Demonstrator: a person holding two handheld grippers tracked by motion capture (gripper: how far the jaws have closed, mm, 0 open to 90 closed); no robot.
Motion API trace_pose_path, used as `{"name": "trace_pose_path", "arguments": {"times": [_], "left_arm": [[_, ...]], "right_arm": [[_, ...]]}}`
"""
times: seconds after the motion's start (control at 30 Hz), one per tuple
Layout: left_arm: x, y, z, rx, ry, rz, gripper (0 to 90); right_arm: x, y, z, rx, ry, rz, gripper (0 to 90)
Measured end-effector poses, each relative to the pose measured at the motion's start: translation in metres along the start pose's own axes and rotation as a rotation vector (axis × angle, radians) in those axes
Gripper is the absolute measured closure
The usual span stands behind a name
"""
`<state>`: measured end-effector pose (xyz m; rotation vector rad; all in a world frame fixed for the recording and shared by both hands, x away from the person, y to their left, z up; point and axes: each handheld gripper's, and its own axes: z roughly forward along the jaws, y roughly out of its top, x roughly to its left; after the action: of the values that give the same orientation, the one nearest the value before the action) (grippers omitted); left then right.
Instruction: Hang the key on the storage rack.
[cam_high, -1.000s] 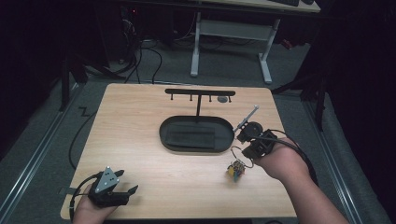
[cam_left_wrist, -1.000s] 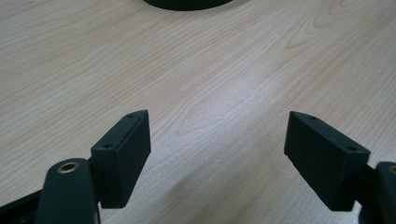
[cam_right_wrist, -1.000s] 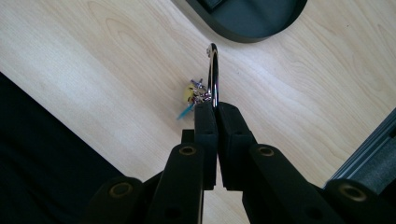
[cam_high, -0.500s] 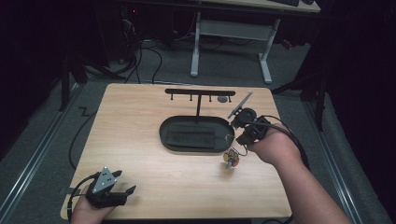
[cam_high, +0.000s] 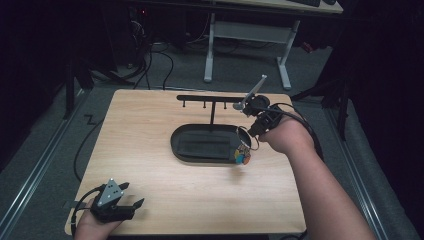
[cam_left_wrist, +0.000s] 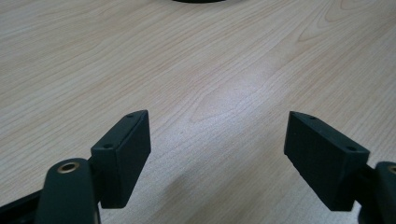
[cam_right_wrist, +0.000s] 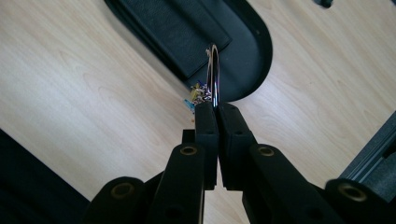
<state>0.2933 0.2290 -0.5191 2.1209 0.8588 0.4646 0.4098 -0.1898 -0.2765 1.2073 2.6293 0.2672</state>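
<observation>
My right gripper (cam_high: 249, 131) is shut on a metal key ring (cam_high: 243, 138), held in the air over the right end of the black oval tray (cam_high: 176, 146). A small multicoloured charm (cam_high: 243, 158) dangles from the ring. In the right gripper view the ring (cam_right_wrist: 214, 70) stands edge-on out of the closed gripper (cam_right_wrist: 216, 108), with the charm (cam_right_wrist: 198, 94) and the tray (cam_right_wrist: 254, 56) below. A black T-shaped rack (cam_high: 210, 98) with small hooks rises from the tray. My left gripper (cam_high: 132, 205) rests open at the table's near left corner, its jaws (cam_left_wrist: 217, 135) wide apart over bare wood.
The wooden table (cam_high: 150, 175) ends just right of my right forearm and just below the left hand. Beyond its far edge stand white desk legs (cam_high: 209, 55) and floor cables (cam_high: 150, 60). A cable (cam_high: 305, 125) loops from the right gripper.
The right gripper has risen and moved toward the far left with the key ring. The charm has lifted off the table and now hangs by the tray's right end. The left gripper stayed put.
</observation>
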Motion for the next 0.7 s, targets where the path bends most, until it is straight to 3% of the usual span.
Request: {"name": "trace_pose_path", "arguments": {"times": [0.37, 0.43, 0.6, 0.7], "left_arm": [[0.001, -0.001, 0.000, -0.008, -0.003, -0.010, 23.6], [0.001, -0.002, 0.000, -0.010, -0.001, -0.010, 23.6], [0.001, -0.004, -0.001, -0.006, -0.003, -0.014, 23.7], [0.001, -0.004, -0.001, -0.003, -0.001, -0.013, 23.7]], "right_arm": [[-0.018, 0.019, 0.006, 0.002, 0.012, 0.031, 88.1], [-0.021, 0.022, 0.008, 0.006, 0.011, 0.057, 88.1], [-0.030, 0.033, 0.017, 0.001, -0.004, 0.034, 88.1], [-0.036, 0.037, 0.023, 0.007, -0.015, 0.050, 88.0]]}}
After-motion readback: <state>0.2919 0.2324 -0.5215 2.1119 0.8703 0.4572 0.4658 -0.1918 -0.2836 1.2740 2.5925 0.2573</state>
